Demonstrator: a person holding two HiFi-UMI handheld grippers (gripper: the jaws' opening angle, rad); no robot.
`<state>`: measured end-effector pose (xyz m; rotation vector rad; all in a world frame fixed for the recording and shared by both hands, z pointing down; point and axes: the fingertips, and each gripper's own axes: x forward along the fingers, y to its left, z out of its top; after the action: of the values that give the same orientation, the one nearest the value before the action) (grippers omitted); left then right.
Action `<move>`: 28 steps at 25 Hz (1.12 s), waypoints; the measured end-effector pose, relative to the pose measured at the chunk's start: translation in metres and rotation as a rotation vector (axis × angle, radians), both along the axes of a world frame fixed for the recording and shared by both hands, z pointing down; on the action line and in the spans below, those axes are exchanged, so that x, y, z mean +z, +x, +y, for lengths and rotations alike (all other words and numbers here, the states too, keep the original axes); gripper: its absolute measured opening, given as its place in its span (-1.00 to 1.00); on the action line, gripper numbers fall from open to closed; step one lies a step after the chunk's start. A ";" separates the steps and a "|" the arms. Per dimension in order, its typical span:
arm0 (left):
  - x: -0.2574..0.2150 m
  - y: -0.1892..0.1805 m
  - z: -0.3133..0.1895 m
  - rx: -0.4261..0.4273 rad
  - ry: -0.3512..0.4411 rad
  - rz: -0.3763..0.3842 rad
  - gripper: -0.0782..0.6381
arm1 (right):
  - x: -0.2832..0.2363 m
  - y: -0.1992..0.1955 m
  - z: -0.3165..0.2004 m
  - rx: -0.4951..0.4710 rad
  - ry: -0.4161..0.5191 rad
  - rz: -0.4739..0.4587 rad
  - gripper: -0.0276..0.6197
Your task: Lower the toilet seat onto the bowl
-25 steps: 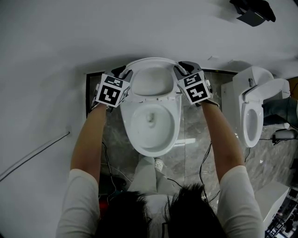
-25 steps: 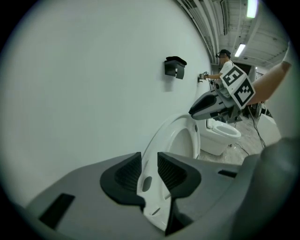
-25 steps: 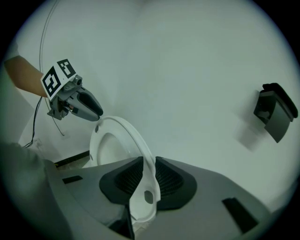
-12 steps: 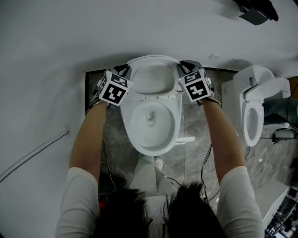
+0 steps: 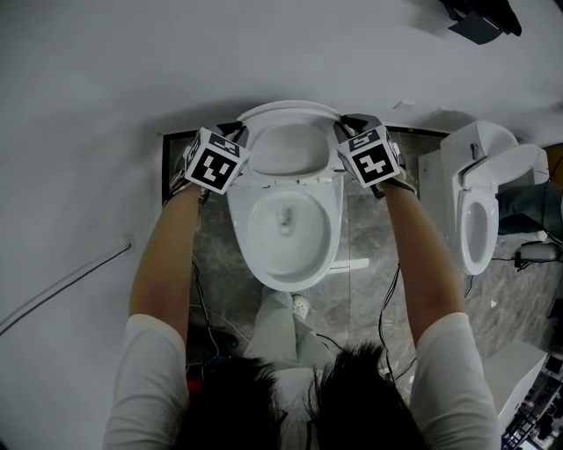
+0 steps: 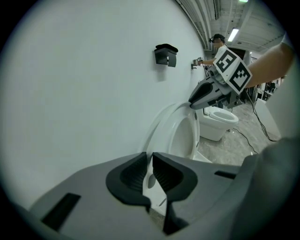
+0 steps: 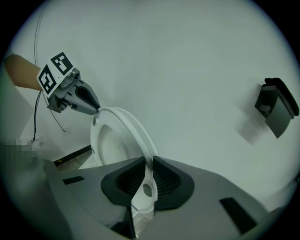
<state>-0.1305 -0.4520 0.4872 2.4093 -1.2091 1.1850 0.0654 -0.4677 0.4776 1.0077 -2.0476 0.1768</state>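
At the left of the head view a thin cable (image 5: 63, 291) lies along the white wall (image 5: 97, 97). Right of it, the left gripper (image 5: 237, 134) has its jaws nearly together, clamped on the left edge of the toilet seat (image 5: 250, 151). They have just been closing, and the thin white rim sits between the pads. The seat stands upright against the wall in the upper middle of the frame. The open bowl (image 5: 242, 237) lies below it in the picture, on the marbled floor (image 5: 362, 290). On the seat's right edge, the right gripper (image 5: 341, 132) pinches the rim in the same way. Its jaws have also just been closing and stand slightly wider. At the far right stands a second toilet (image 5: 479, 211), with a black holder (image 5: 479, 25) on the wall above it.
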 end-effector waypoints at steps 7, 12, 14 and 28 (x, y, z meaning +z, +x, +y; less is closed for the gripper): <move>-0.002 0.001 0.016 0.011 -0.009 -0.017 -0.65 | -0.003 0.000 0.018 -0.022 -0.017 0.012 -0.70; -0.005 0.002 0.031 0.025 -0.019 -0.008 -0.65 | -0.006 0.002 0.033 -0.033 -0.026 0.016 -0.70; -0.006 0.002 0.037 0.028 -0.023 -0.007 -0.65 | -0.007 0.002 0.039 -0.037 -0.029 0.018 -0.69; -0.008 0.007 0.085 0.022 -0.057 -0.019 -0.64 | -0.011 0.006 0.084 -0.051 -0.029 0.004 -0.67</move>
<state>-0.1238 -0.3667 0.4791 2.3814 -1.1408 1.2343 0.0714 -0.3842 0.4669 0.9366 -2.0589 0.1769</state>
